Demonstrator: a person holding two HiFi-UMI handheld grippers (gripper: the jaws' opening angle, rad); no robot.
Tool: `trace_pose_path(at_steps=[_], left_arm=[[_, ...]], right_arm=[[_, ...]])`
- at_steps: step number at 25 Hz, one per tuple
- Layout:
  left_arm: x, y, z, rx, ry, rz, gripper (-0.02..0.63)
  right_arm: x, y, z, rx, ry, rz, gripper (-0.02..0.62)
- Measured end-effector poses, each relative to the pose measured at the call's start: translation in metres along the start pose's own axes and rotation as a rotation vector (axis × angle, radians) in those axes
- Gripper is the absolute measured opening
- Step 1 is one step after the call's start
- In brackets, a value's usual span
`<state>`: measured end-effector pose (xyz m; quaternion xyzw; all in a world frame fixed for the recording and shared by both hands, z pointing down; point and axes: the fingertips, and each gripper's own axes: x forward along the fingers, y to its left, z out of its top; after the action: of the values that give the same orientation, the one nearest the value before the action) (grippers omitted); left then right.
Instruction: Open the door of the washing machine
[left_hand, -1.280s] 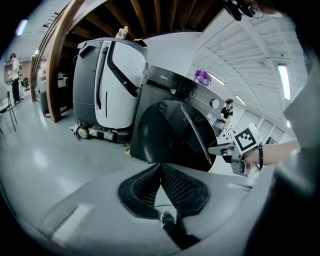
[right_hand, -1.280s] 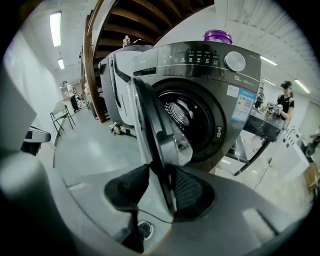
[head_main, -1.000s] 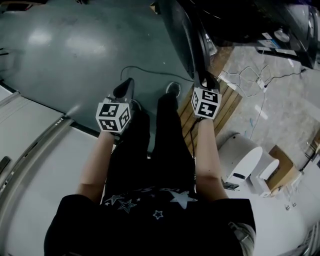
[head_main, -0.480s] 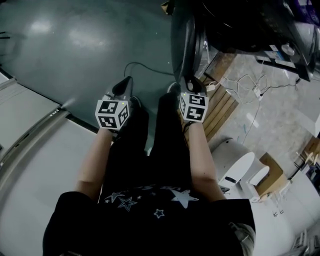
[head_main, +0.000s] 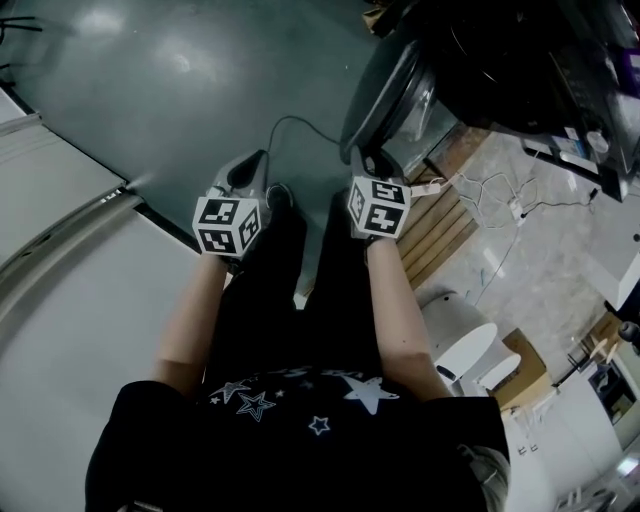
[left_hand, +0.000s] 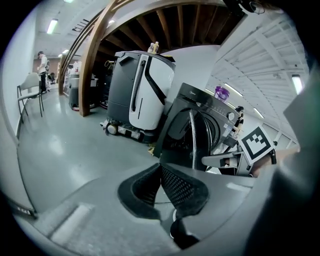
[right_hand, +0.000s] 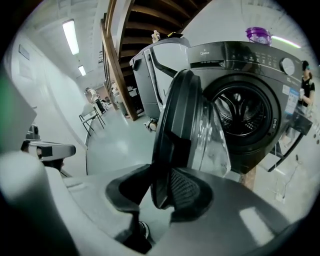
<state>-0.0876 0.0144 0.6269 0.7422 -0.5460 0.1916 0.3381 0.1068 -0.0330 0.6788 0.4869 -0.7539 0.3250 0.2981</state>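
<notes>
Both forearms reach forward and down; left gripper (left_hand: 160, 167) jaws together, empty; right gripper (right_hand: 160, 174) clamped on door (right_hand: 186, 125) edge.

The head view looks steeply down from above the person, onto the glossy grey floor (head_main: 150, 90). The left gripper view sits low, facing the dark front-loading washing machine (left_hand: 210, 125) from some way off; the right gripper view faces it close up. All three share its round glass-windowed door (right_hand: 187, 125).
</notes>
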Motion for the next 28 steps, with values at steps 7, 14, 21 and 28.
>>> trace_pose_path(at_steps=[7, 14, 21, 28], left_arm=[[-0.022, 0.042, -0.017, -0.056, -0.01, 0.05, 0.012], [-0.045, 0.087, -0.021, -0.109, -0.041, 0.087, 0.012], [-0.066, 0.136, -0.02, -0.151, -0.064, 0.154, 0.012], [-0.069, 0.173, -0.022, -0.194, -0.068, 0.218, 0.012]], right_arm=[[0.023, 0.036, 0.009, 0.053, 0.001, -0.019, 0.121], [0.042, 0.072, 0.028, 0.1, -0.002, -0.014, 0.123], [0.063, 0.099, 0.044, 0.159, 0.014, -0.035, 0.123], [0.098, 0.14, 0.075, 0.216, -0.021, 0.022, 0.126]])
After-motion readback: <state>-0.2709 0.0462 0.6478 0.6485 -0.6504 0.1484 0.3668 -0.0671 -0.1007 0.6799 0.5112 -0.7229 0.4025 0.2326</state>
